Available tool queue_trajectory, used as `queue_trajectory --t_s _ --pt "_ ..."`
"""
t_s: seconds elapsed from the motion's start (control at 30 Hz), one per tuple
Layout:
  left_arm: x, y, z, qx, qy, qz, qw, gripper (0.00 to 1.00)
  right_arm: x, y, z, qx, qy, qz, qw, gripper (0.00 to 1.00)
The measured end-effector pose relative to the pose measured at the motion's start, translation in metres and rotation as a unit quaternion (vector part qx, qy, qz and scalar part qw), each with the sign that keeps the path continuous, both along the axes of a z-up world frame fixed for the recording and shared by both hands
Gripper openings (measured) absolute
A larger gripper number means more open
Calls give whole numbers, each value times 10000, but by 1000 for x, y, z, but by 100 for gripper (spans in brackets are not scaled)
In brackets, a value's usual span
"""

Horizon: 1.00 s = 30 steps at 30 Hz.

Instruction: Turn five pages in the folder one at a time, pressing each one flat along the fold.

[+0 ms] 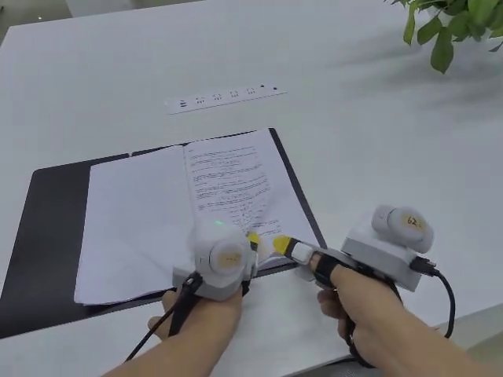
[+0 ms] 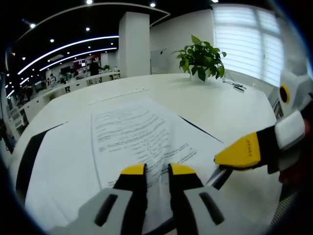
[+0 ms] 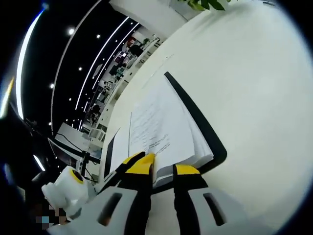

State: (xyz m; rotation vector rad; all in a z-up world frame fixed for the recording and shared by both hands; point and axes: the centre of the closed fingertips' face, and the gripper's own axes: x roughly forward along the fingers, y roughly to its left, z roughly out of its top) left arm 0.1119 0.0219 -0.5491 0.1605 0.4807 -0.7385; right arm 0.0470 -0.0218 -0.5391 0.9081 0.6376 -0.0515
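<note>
The black folder (image 1: 51, 259) lies open on the white table, with a blank sheet (image 1: 134, 224) on the left and a printed page (image 1: 236, 184) on the right. My left gripper (image 1: 253, 240) rests low over the printed page (image 2: 132, 132) near its front edge; its jaws stand almost together with nothing held. My right gripper (image 1: 280, 246) comes in from the right at the front right corner of the pages. Its yellow fingertips (image 3: 142, 159) straddle the page corner (image 3: 164, 169) and are closed on it. In the left gripper view the right gripper's yellow fingertip (image 2: 239, 152) lies over the page edge.
A white power strip (image 1: 226, 98) lies on the table behind the folder. A potted green plant (image 1: 452, 23) stands at the far right. Bare white tabletop (image 1: 369, 133) surrounds the folder. A black cable (image 1: 446, 294) trails from the right gripper.
</note>
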Motion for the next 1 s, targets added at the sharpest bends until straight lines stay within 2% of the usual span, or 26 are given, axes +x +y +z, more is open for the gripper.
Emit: queue_trajectory --t_s 0.1,0.2,0.37,0.43,0.5,0.57,0.63,0.67,0.8,0.9,1.0 --pt "0 0 0 17 17 -21 10000 16 -1 -8 -6 38 98 -284 9995 6" --pt "0 0 0 49 31 -48 10000 16 0 -9 -9 27 118 -332 9994 0" --pt "1 0 1 78 101 -64 9999 16 0 -9 -7 -9 59 -428 9991 0" --pt "0 -1 1 4 190 -97 9998 17 -1 -10 -6 -39 29 -442 9990 0" --pt "-2 1 2 47 255 -279 9993 17 -1 -10 -3 -53 -23 -449 9990 0" --pt "-3 7 4 118 335 -353 9987 17 -1 -11 0 -157 -110 -397 9990 0" --pt "-4 15 8 32 407 -291 9987 19 -1 -8 5 -280 -210 -289 9990 0" --pt "-2 18 16 -218 344 -199 9990 20 -1 -7 8 -303 -231 -274 9989 0" --pt "-3 37 25 -220 333 -129 9991 23 -1 -6 17 -314 -361 -257 9985 0" --pt "-5 52 34 -225 315 -74 9992 28 2 -4 29 -406 -519 -193 9976 0" --pt "-9 63 49 -338 190 -99 9992 30 4 0 40 -558 -669 -86 9962 0"
